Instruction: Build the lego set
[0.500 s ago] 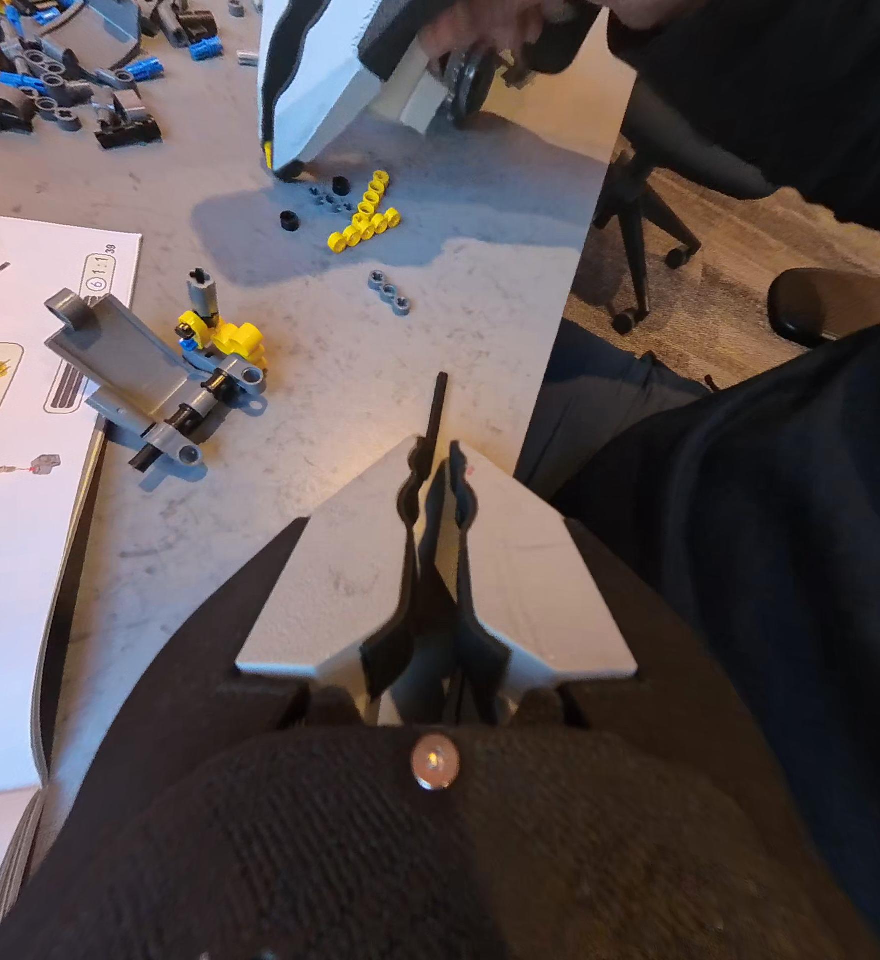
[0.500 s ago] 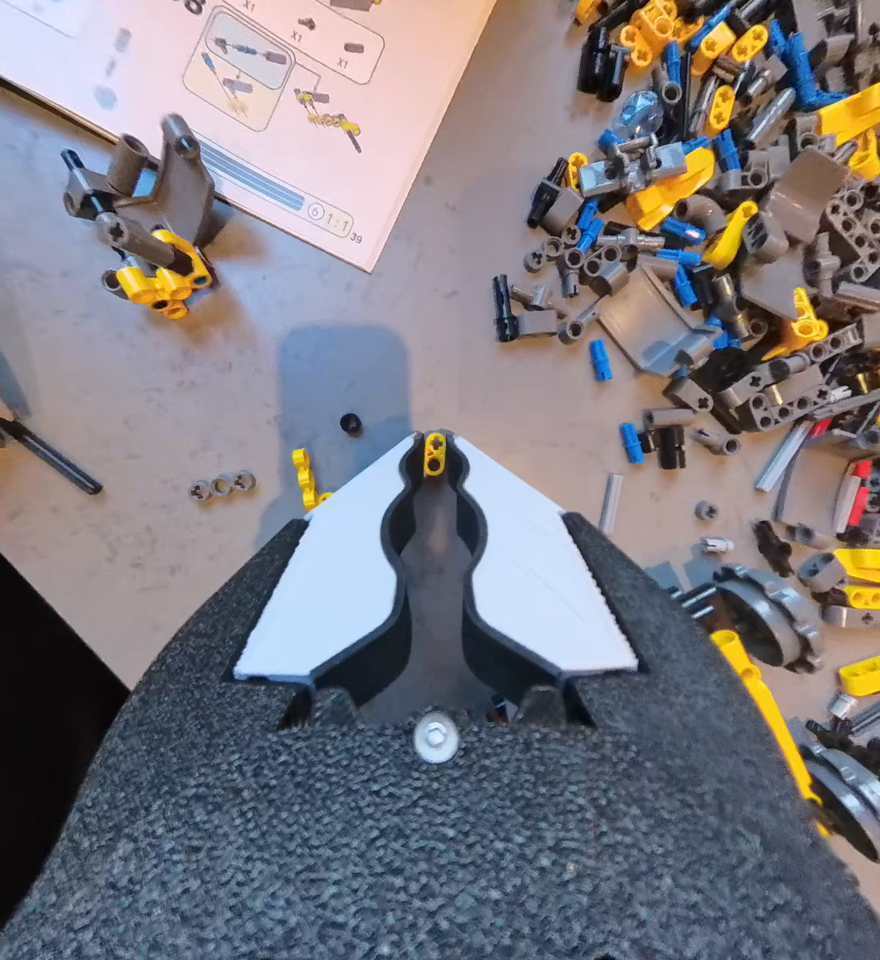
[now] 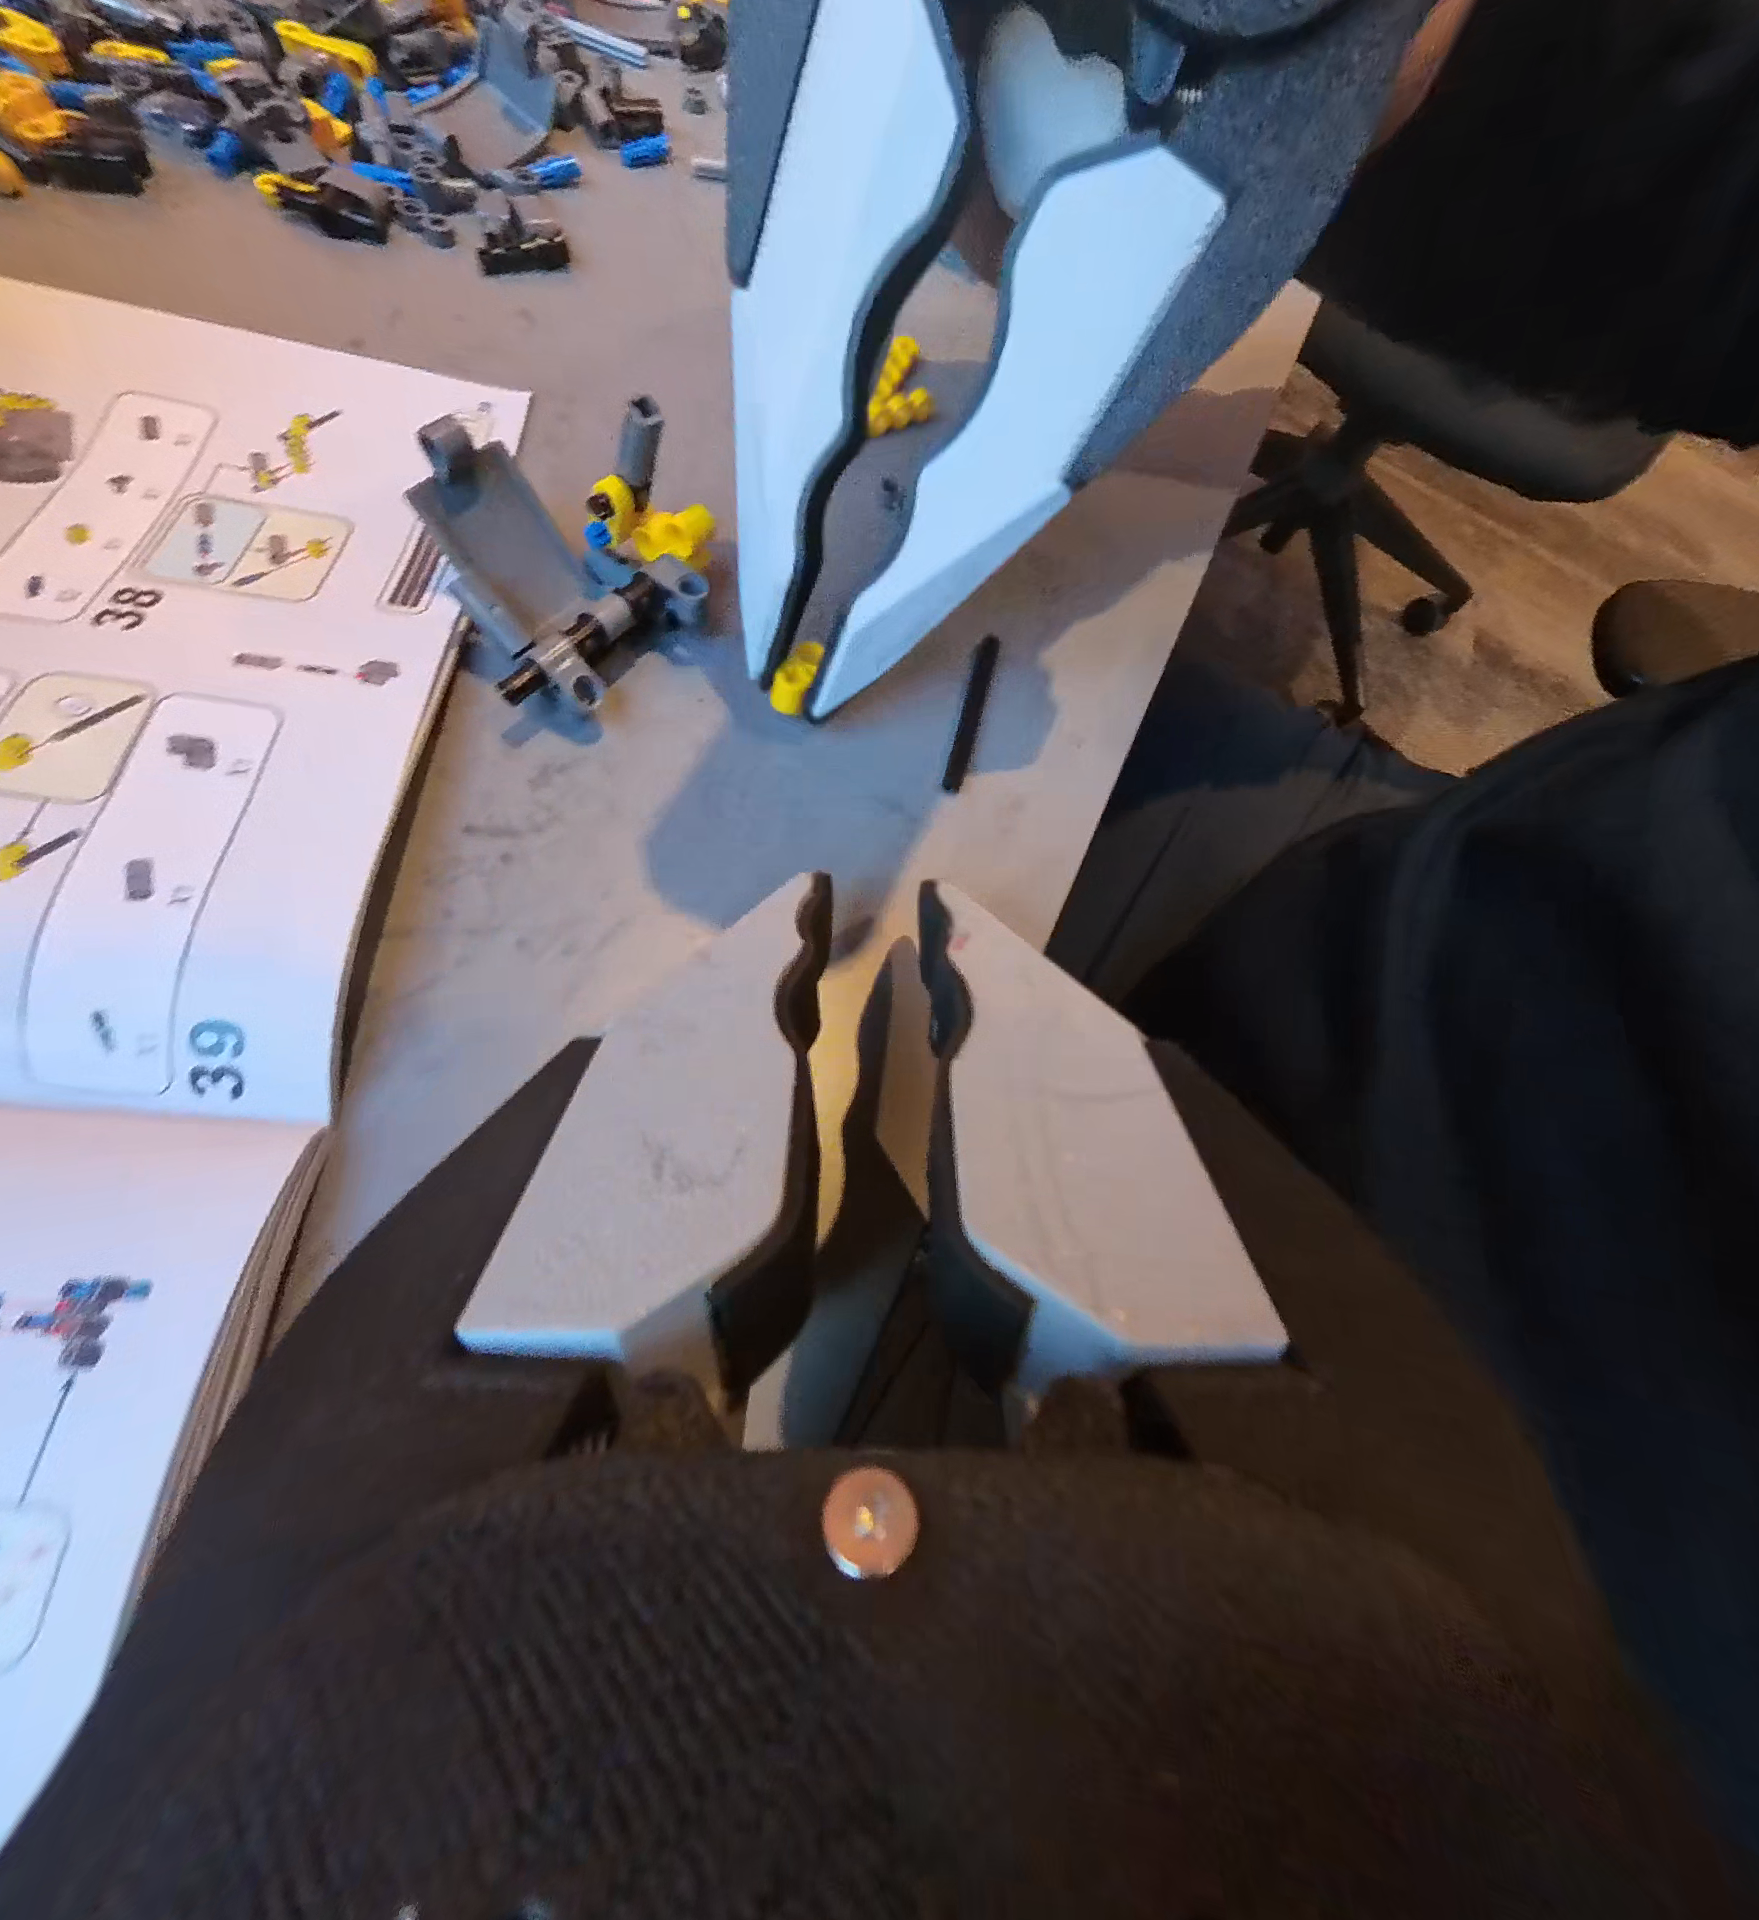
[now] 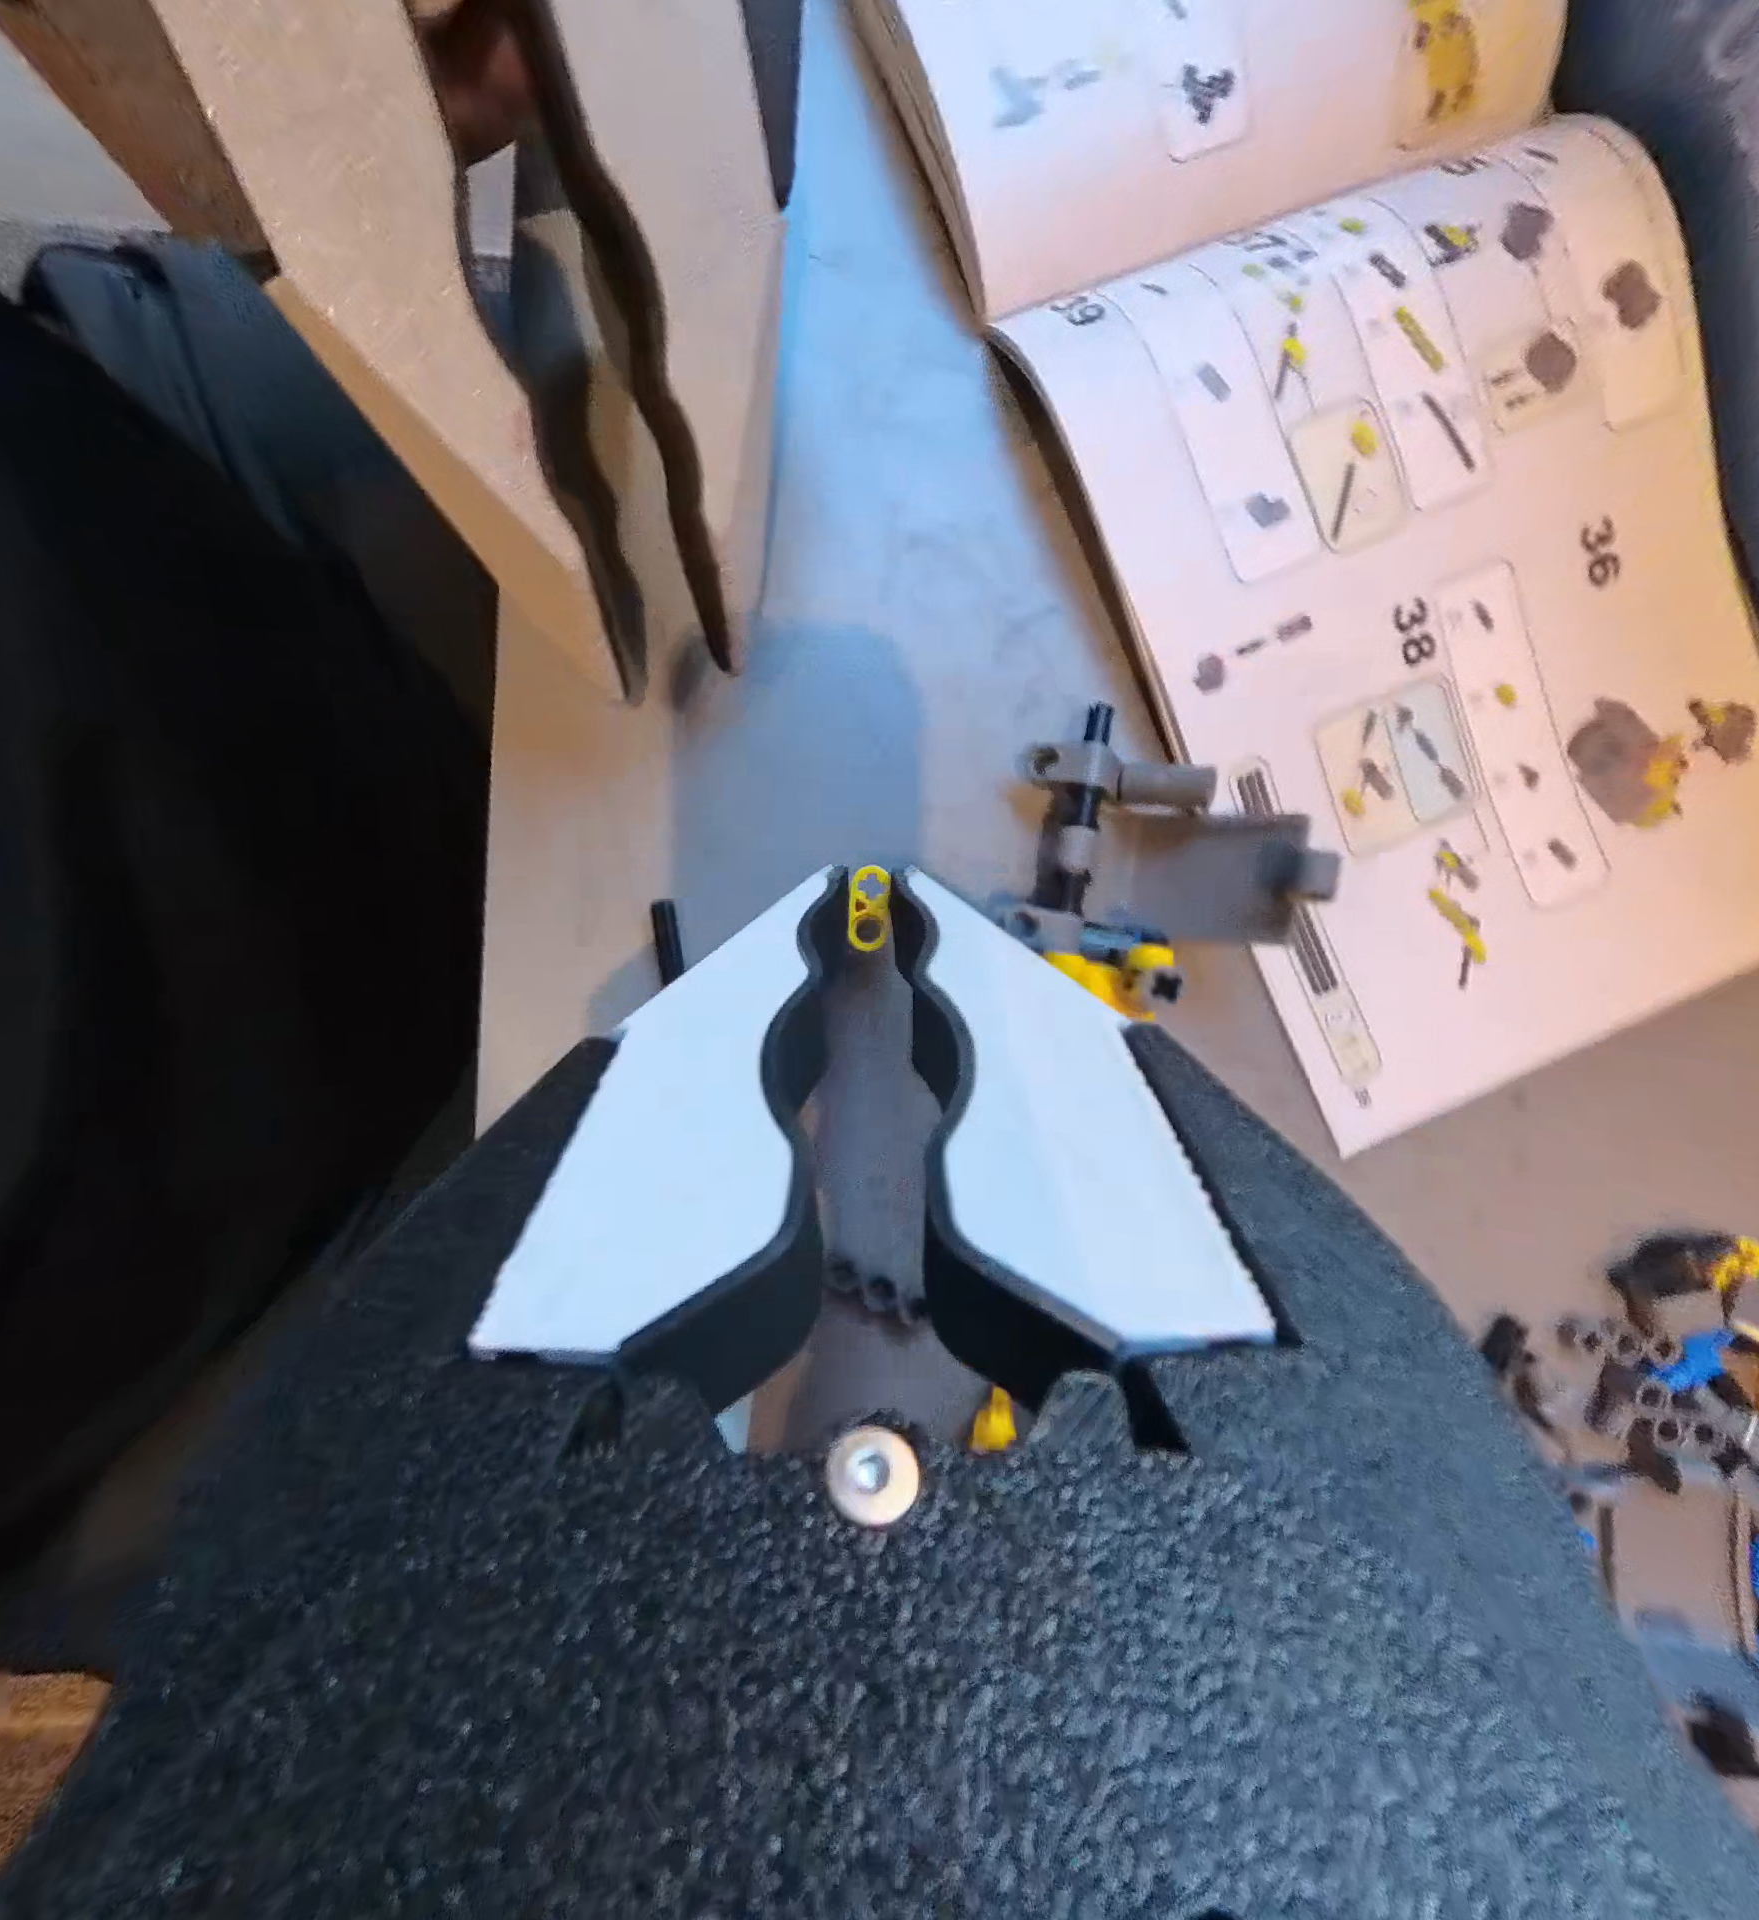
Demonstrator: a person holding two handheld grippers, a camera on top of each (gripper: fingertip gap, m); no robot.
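Observation:
My left gripper (image 3: 873, 894) is slightly open and empty, low over the grey table near its edge. A thin black axle (image 3: 968, 712) lies on the table just ahead of it. My right gripper (image 4: 867, 883) is shut on a small yellow connector (image 4: 867, 909). In the left wrist view the right gripper (image 3: 797, 691) points down, its tips close to the table between the axle and a grey and yellow assembly (image 3: 542, 582). In the right wrist view the left gripper (image 4: 683, 665) is at upper left, the axle (image 4: 665, 935) left of my fingers and the assembly (image 4: 1197, 883) to the right.
An open instruction booklet (image 3: 127, 727) lies left of the assembly. A pile of loose grey, blue and yellow parts (image 3: 231, 125) covers the far table. Several yellow bushes (image 3: 896, 400) lie behind the right gripper. The table edge, a person's dark clothing and an office chair (image 3: 1374, 499) are at the right. Tip to tip, the grippers are about 5 cm apart.
My left gripper has opened and let go of the black axle, which now lies on the table. My right gripper has carried the yellow connector closer, down beside the axle and assembly.

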